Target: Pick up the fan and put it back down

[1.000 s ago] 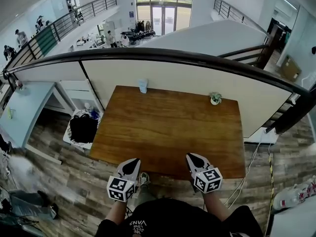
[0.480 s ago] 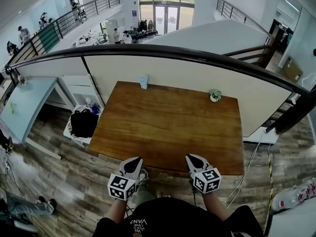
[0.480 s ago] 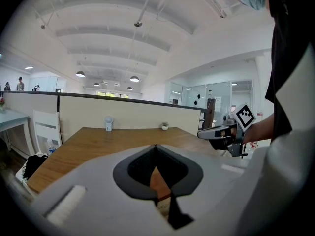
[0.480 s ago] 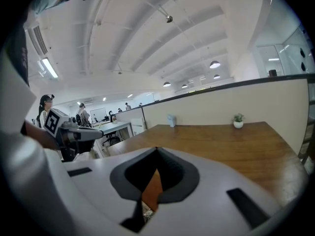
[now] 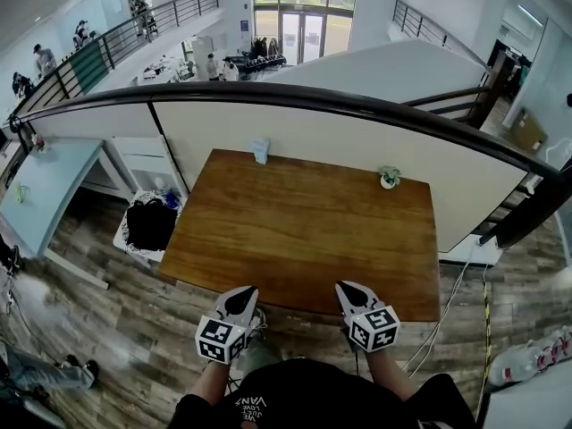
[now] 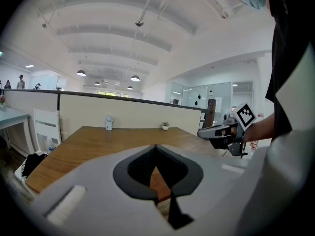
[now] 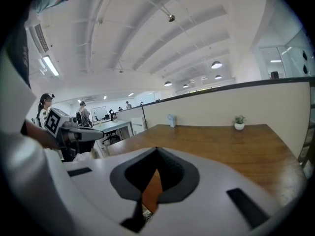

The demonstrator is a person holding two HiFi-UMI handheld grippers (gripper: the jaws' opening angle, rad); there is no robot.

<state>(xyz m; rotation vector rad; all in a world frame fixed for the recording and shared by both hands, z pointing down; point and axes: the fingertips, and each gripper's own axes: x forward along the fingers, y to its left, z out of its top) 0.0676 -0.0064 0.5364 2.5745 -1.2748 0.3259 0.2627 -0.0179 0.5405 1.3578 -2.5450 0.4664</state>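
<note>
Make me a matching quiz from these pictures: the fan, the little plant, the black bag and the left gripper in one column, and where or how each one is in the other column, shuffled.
Things:
1. fan
2. potted plant
3. black bag
4. left gripper

Places or states:
A. shut and empty, by the near edge of the table
B. at the table's far edge, toward the right
C. off the table, beside its left side
D. at the table's far edge, toward the left

Pairs: 1-D, 2-B, 3-C, 4-A.
</note>
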